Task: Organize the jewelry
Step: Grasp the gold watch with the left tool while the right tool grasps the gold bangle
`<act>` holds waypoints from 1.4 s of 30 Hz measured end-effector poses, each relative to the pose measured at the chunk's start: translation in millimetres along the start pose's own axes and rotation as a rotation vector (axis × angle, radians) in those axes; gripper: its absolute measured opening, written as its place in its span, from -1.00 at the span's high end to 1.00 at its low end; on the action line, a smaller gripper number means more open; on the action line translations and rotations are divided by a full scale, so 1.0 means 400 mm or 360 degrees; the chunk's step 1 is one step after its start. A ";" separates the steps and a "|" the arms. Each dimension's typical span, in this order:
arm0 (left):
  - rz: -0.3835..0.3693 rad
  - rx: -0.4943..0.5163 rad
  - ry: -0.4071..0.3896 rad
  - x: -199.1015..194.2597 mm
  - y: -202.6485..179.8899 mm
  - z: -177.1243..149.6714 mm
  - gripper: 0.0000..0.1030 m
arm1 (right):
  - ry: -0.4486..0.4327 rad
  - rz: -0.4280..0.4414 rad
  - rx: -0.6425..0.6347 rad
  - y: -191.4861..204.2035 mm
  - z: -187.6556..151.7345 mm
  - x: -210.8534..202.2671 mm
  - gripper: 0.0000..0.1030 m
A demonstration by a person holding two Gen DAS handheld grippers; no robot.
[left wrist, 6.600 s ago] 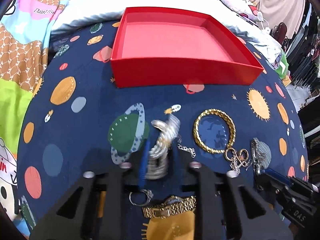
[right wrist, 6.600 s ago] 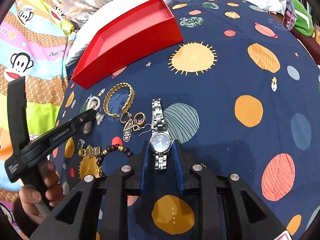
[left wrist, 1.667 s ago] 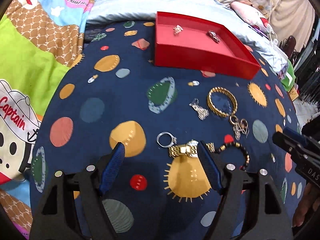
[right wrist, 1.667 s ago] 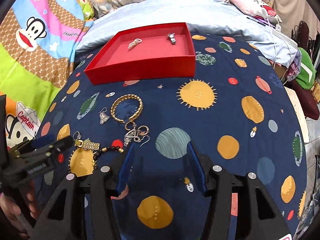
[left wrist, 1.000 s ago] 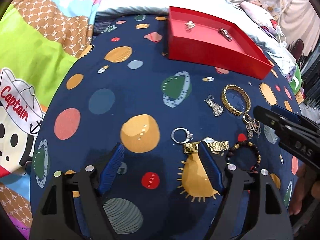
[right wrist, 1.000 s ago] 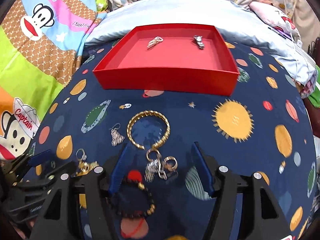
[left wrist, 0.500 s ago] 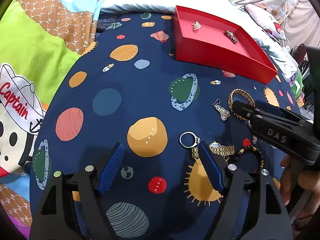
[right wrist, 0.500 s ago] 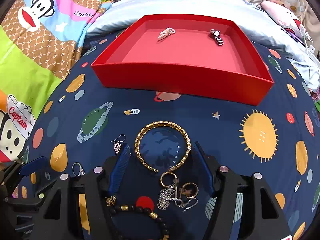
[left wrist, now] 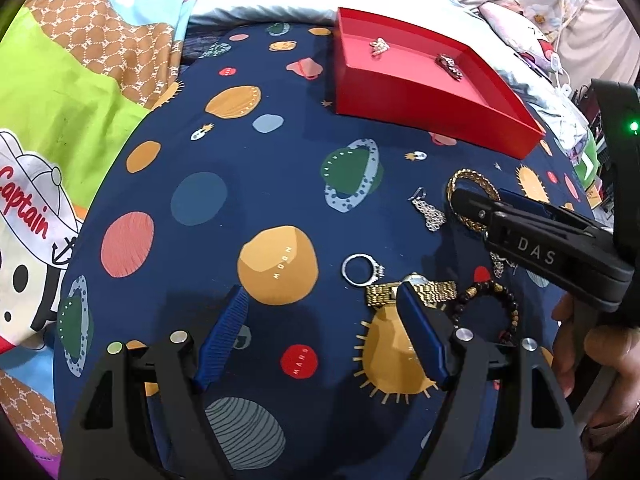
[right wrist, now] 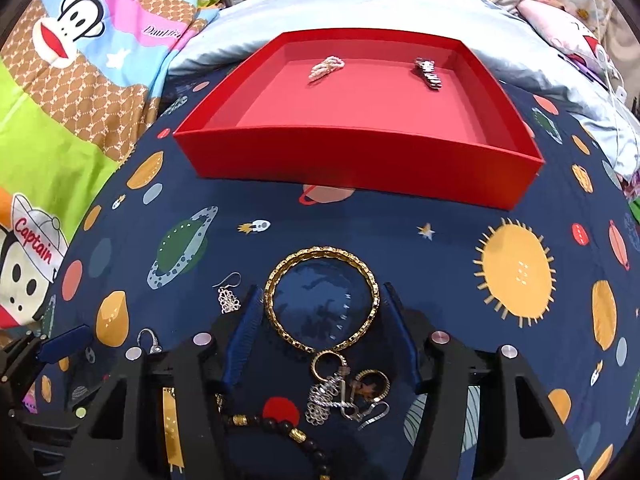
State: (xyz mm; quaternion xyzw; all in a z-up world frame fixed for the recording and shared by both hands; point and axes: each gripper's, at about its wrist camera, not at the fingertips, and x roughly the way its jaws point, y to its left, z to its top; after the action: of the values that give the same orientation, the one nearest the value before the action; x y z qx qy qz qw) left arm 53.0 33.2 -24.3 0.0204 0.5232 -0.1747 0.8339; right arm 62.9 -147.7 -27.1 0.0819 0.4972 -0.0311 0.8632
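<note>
A gold bangle (right wrist: 323, 249) lies flat on the dark planet-print cloth. My right gripper (right wrist: 321, 290) straddles it and its jaws are closing, one blue pad close beside each edge, no squeeze visible. A red box (right wrist: 360, 160) behind holds a pale bracelet (right wrist: 326, 66) and a silver watch (right wrist: 428, 68). My left gripper (left wrist: 322, 290) hovers open over the cloth, nothing between its fingers. Its right fingertip overlaps a gold watch (left wrist: 434, 290). A silver ring (left wrist: 360, 268) lies just ahead.
A dark bead bracelet (left wrist: 492, 292), a silver earring (right wrist: 228, 298) and a tangle of hoop earrings (right wrist: 344, 392) lie near the bangle. A hand (left wrist: 600, 344) holds the right gripper. Bright cartoon bedding (left wrist: 80, 100) borders the cloth at the left.
My right gripper has moved forward and down until the gold bangle sits between its fingers, and its jaws have narrowed a little. The left gripper has stayed where it was.
</note>
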 end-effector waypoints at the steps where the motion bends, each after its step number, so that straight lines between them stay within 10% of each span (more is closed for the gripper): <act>1: -0.0008 0.0009 0.0002 -0.001 -0.004 -0.001 -0.44 | -0.0008 0.0002 0.0014 -0.007 -0.002 -0.007 -0.12; 13: -0.0126 0.0202 -0.0048 -0.016 -0.067 -0.013 -0.44 | -0.0065 -0.0057 0.0186 -0.140 -0.087 -0.154 -0.12; 23: -0.0287 0.0704 -0.0117 0.018 -0.153 0.005 -0.37 | -0.0052 -0.0047 0.0254 -0.161 -0.155 -0.206 -0.12; 37: -0.0548 0.0397 0.0083 0.020 -0.108 -0.040 0.08 | -0.0072 -0.0032 0.0255 -0.152 -0.155 -0.218 -0.12; 42: -0.0473 0.0293 0.0058 0.023 -0.108 -0.031 0.10 | -0.0072 -0.0023 0.0244 -0.145 -0.157 -0.219 -0.12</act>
State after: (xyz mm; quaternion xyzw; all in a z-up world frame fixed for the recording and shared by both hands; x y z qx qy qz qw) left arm 32.5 -7.1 -31.3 0.0222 0.5172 -0.3427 0.7839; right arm -42.6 -196.5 11.0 0.1436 0.4744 -0.0772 0.8651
